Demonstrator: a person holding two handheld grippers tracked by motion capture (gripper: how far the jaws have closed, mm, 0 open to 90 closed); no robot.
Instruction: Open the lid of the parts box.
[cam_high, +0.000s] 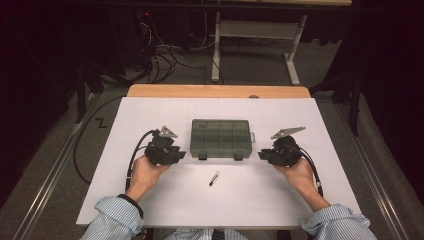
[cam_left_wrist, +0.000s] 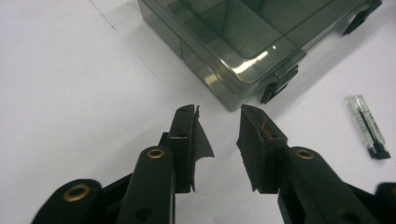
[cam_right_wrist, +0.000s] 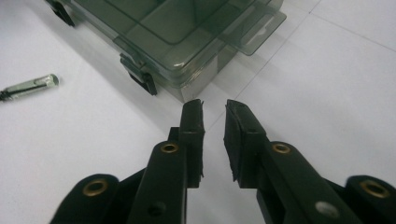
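Note:
A smoky transparent compartment box (cam_high: 220, 138) lies closed in the middle of the white table, its two black latches facing the person. My left gripper (cam_high: 178, 155) rests just left of its front corner, jaws open and empty; in the left gripper view the box corner (cam_left_wrist: 236, 60) lies right ahead of the gripper (cam_left_wrist: 218, 113). My right gripper (cam_high: 262, 154) sits off the box's right front corner (cam_right_wrist: 187, 56), open and empty, its tips (cam_right_wrist: 215, 108) a short way from the box wall. A small clear tube-like piece with a black end (cam_high: 214, 178) lies on the table nearer the person.
The white board (cam_high: 150, 200) covers a wooden table whose far edge (cam_high: 218, 91) shows. Beyond it are a floor with cables (cam_high: 160, 60) and a white desk frame (cam_high: 255, 30). The box has a hang tab (cam_right_wrist: 256, 29) on its right side.

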